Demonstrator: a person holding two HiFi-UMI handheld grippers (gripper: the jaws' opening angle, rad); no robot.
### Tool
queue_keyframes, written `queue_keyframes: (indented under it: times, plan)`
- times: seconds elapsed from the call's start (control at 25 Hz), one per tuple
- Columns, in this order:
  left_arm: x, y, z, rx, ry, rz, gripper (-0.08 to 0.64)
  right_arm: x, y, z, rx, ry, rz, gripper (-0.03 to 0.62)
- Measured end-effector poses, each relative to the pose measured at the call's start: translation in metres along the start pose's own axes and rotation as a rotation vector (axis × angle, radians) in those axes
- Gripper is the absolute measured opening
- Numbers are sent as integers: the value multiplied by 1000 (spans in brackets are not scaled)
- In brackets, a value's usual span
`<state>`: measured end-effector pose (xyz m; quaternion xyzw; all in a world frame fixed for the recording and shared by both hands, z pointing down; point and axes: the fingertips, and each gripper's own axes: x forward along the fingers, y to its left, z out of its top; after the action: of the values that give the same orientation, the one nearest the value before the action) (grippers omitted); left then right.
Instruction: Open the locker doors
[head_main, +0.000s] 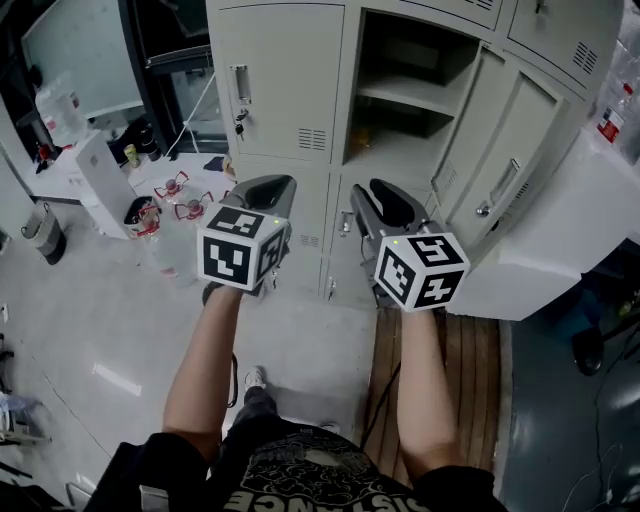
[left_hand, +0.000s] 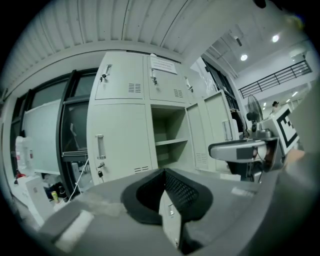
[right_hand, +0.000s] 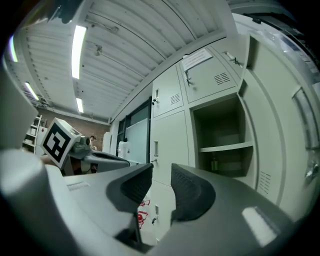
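Locker cabinet (head_main: 340, 120) is at the top of the head view. Its upper middle compartment (head_main: 405, 90) is open, with its door (head_main: 505, 165) swung out to the right. The upper left door (head_main: 278, 80) is closed, and so are the lower doors (head_main: 312, 200). Left gripper (head_main: 265, 190) is in front of the cabinet's lower left door, jaws pressed together and empty. Right gripper (head_main: 385, 200) is beside it, in front of the cabinet's lower middle door, jaws slightly spread with nothing between them.

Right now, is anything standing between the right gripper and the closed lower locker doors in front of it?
Nothing visible does. The right gripper, jaws apart and empty, faces the closed lower doors with only air between. The opened door hangs to the right, outside that path.
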<state>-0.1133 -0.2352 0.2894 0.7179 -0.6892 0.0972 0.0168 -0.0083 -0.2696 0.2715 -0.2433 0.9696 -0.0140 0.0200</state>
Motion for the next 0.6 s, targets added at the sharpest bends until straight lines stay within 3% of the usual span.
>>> queue_keyframes:
  times: [0.6]
  plan:
    - [-13, 151, -5, -26, -24, 104, 3, 142, 78, 2, -34, 17, 128, 135]
